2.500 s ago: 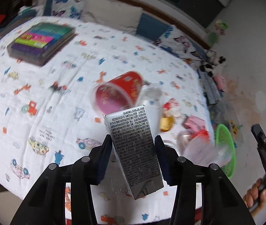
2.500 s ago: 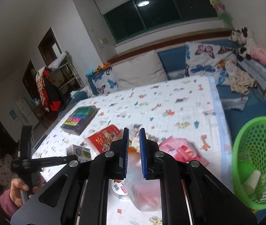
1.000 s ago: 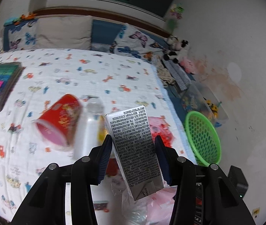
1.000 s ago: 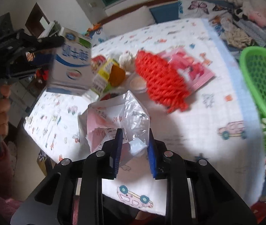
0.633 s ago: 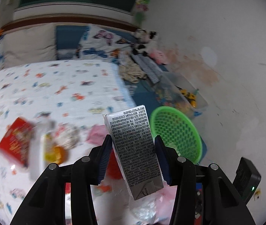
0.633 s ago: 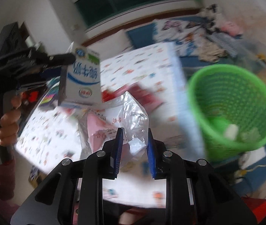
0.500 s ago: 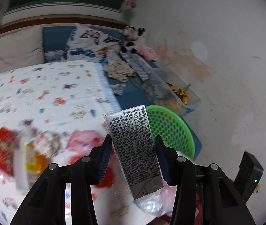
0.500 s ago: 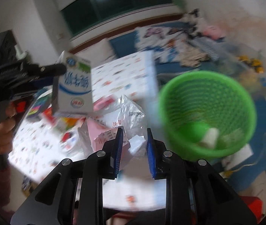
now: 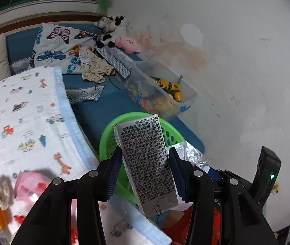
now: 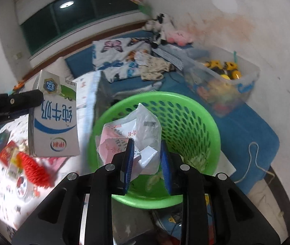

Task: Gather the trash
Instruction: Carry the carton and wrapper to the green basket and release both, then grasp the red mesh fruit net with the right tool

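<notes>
A clear toy bin (image 9: 187, 94) sits by the stained wall; plush toys (image 9: 114, 30) and a butterfly pillow (image 9: 59, 42) lie farther back.

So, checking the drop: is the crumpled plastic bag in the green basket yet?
Not yet. The bag sits between the opening right tongs, above the basket.

The left tool (image 9: 146, 168) clamps a milk carton (image 9: 148, 163) by its sides, printed panel facing the camera, tilted. Right behind the carton sits a green basket (image 9: 171, 134). Left of the basket lies a cartoon-print sheet (image 9: 22, 122); beyond the basket, a clear toy bin (image 9: 163, 89).
</notes>
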The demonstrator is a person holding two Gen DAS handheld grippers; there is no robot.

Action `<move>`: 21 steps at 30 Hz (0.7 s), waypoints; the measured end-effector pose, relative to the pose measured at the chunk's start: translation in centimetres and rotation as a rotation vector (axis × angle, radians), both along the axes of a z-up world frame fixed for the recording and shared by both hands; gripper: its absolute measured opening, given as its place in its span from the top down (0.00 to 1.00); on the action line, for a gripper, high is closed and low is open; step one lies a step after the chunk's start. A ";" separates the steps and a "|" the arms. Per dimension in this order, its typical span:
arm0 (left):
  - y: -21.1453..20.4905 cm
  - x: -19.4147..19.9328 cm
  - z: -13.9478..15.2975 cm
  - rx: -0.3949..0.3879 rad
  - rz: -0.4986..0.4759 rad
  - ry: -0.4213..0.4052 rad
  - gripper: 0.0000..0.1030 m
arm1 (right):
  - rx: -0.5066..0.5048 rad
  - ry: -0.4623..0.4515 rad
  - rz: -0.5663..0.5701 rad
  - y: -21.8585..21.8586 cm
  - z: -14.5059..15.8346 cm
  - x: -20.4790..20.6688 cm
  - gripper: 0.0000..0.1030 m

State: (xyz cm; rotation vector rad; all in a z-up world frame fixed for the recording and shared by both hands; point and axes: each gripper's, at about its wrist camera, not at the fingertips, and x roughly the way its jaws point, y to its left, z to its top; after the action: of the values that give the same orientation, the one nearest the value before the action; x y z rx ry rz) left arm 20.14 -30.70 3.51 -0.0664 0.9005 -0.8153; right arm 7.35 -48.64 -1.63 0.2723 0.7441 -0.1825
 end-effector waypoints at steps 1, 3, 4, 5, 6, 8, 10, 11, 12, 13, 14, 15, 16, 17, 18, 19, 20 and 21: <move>-0.7 0.2 -0.5 0.006 -0.011 0.004 0.55 | 0.005 0.006 -0.010 -0.2 -0.2 0.3 0.63; -1.6 0.6 -1.2 0.028 -0.019 0.009 0.55 | 0.015 0.008 -0.037 -0.8 -0.6 0.4 0.50; -2.1 0.8 -1.7 0.035 -0.022 0.014 0.55 | 0.015 0.010 -0.053 -1.1 -0.8 0.4 0.42; -2.4 0.9 -1.9 0.038 -0.028 0.018 0.55 | 0.021 0.010 -0.062 -1.4 -1.0 0.4 0.40; -2.7 1.0 -2.2 0.048 -0.030 0.019 0.55 | 0.031 0.009 -0.066 -1.6 -1.0 0.4 0.38; -3.2 1.1 -2.9 0.058 -0.036 0.026 0.49 | 0.034 0.013 -0.078 -1.8 -1.0 0.3 0.38; -3.5 1.0 -3.3 0.068 -0.039 0.024 0.44 | 0.035 0.011 -0.081 -2.0 -1.0 0.2 0.35; -3.6 0.8 -3.4 0.072 -0.045 0.020 0.39 | 0.037 0.006 -0.081 -2.0 -0.9 -0.1 0.35; -3.7 0.7 -3.5 0.071 -0.050 0.017 0.39 | 0.038 0.002 -0.079 -1.9 -0.8 -0.4 0.34; -3.8 0.5 -3.6 0.078 -0.055 0.013 0.39 | 0.036 -0.003 -0.077 -1.8 -0.6 -0.6 0.33; -3.7 0.3 -3.7 0.081 -0.058 0.011 0.39 | 0.034 -0.006 -0.076 -1.7 -0.5 -0.8 0.33; -3.6 0.2 -3.7 0.081 -0.059 0.010 0.39 | 0.035 -0.010 -0.073 -1.5 -0.3 -1.0 0.32; -3.3 0.0 -3.7 0.081 -0.059 0.009 0.39 | 0.036 -0.014 -0.067 -1.4 -0.2 -1.1 0.32; -2.9 -0.2 -3.6 0.076 -0.058 0.005 0.39 | 0.037 -0.017 -0.062 -1.3 -0.1 -1.1 0.31; -2.4 -0.5 -3.4 0.070 -0.057 -0.001 0.39 | 0.039 -0.021 -0.055 -1.1 0.1 -1.3 0.30; -2.1 -0.7 -3.3 0.070 -0.055 -0.008 0.39 | 0.041 -0.027 -0.045 -0.8 0.3 -1.5 0.27; -1.3 -1.0 -3.1 0.074 -0.046 -0.023 0.39 | 0.042 -0.036 -0.032 -0.3 0.5 -1.8 0.26; -0.7 -1.2 -3.0 0.082 -0.036 -0.029 0.39 | 0.041 -0.041 -0.021 0.2 0.7 -2.0 0.24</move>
State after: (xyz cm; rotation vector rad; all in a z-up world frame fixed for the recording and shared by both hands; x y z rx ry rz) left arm 18.97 -31.37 0.46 0.0329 0.9088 -0.8101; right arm 5.33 -48.41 -0.97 0.3223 0.7046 -0.1812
